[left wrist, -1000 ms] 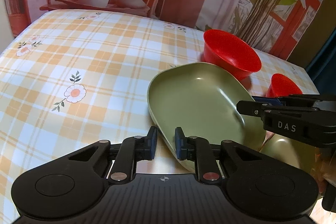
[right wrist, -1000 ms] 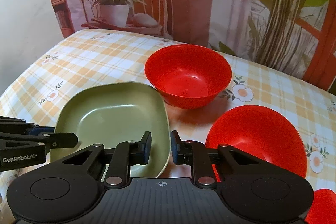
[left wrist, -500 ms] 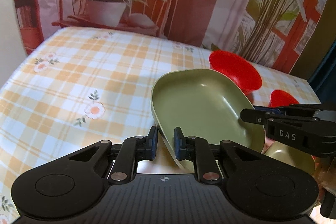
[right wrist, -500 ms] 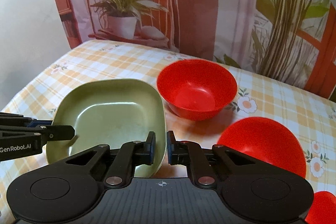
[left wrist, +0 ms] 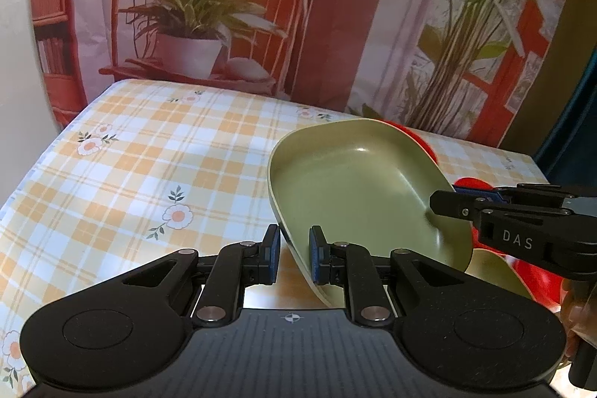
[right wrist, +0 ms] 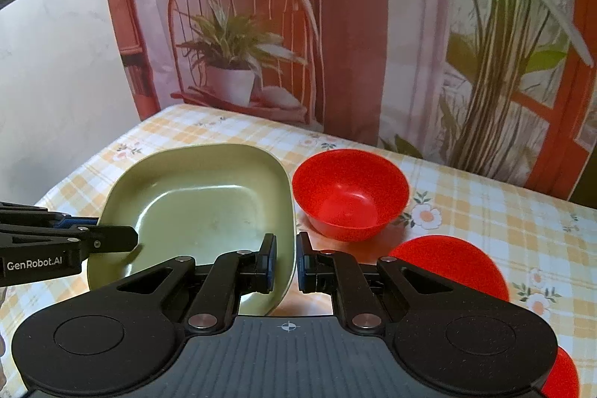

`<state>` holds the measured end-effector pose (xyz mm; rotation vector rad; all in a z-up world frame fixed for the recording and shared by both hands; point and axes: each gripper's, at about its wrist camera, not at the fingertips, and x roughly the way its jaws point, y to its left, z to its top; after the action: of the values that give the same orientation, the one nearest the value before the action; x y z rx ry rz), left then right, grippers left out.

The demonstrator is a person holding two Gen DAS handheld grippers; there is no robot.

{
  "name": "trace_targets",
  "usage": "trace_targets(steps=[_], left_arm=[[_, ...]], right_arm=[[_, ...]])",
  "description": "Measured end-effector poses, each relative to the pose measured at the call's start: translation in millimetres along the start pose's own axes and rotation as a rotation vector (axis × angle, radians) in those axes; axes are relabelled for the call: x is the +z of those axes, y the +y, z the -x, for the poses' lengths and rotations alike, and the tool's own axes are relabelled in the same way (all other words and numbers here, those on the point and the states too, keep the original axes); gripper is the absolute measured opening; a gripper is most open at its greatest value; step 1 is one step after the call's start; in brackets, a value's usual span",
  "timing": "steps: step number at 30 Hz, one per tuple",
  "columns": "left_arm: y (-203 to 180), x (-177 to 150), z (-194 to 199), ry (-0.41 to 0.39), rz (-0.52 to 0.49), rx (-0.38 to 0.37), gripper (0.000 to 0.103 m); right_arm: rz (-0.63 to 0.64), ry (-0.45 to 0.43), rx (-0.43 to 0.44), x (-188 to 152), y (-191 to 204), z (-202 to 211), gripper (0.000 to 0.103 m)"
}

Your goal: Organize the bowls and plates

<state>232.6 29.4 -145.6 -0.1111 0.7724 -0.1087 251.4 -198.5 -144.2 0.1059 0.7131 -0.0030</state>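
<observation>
Since a second ago the green plate [left wrist: 358,189] has risen off the checked desk [left wrist: 149,166], and the view over it now takes in more of the backdrop. The left gripper [left wrist: 293,258] has its jaws clenched on the plate's near-left rim, and the right gripper [right wrist: 286,262] has its jaws clenched on the opposite rim, so the plate hangs between the two, tilted in the left wrist view. Just beyond its far edge sits a red bowl [right wrist: 350,194] upright on the desk; nearer the right gripper lies a second red bowl [right wrist: 453,265], and a slice of a third red piece [right wrist: 563,375] shows at the lower corner. A second green plate [left wrist: 496,271] peeks out below the lifted one in the left wrist view.

The step in hand looks like carrying the plate onto its twin. To do it well, both grips should hold evenly, keep the plate level, clear the red bowl's rim, and lower it squarely before either side lets go.
</observation>
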Motion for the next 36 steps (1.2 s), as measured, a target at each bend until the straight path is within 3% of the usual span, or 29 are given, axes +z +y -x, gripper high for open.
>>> trace_targets(steps=[18, 36], left_arm=[[-58, -26, 23, 0.020, -0.103, -0.082, 0.018], [-84, -40, 14, 0.086, -0.132, -0.138, 0.019]], right_arm=[[-0.049, -0.051, -0.049, -42, -41, 71, 0.010], [-0.105, -0.051, -0.064, -72, -70, 91, 0.010]])
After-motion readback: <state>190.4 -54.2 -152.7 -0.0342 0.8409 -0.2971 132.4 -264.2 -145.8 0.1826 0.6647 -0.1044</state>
